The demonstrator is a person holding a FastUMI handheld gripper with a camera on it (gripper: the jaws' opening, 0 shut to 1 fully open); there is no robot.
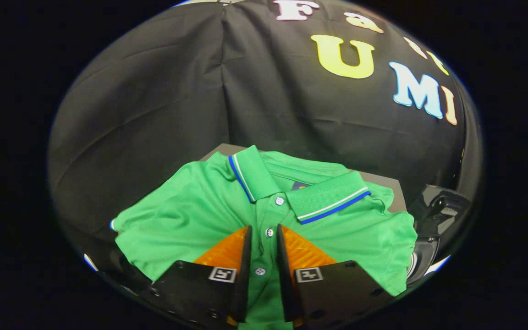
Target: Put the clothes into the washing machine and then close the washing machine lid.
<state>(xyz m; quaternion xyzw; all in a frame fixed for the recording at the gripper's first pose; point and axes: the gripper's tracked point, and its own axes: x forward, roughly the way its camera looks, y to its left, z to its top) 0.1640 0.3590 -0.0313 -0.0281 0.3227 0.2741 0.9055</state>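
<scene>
While the jaws sit narrow, a strip of the green polo shirt [190, 215] runs up the gap between them; whether both fingers [227, 250] actually press the cloth, I can't tell from this angle. Gripper [264, 238] is low over the shirt front, fingertips either side of the button placket [269, 232].

Shirt lies flat, front up, spread across the worktop [378, 179], spilling off it on both sides. Long axis runs straight ahead along the jaws: placket between them, collar [291, 190] just beyond the tips, sleeves out to each side.

Key relation: jaws are centred on the shirt's midline, aligned with the placket, not across it. My read: a pinch here would gather the chest fabric, and the sleeves and hem would hang when lifted.

Beyond the shirt on the right, a dark glossy object [433, 220] sits close to the worktop edge; possibly the washing machine, too distorted to confirm. No lid position readable.

Task looks at its first step: shirt not yet in the machine.
</scene>
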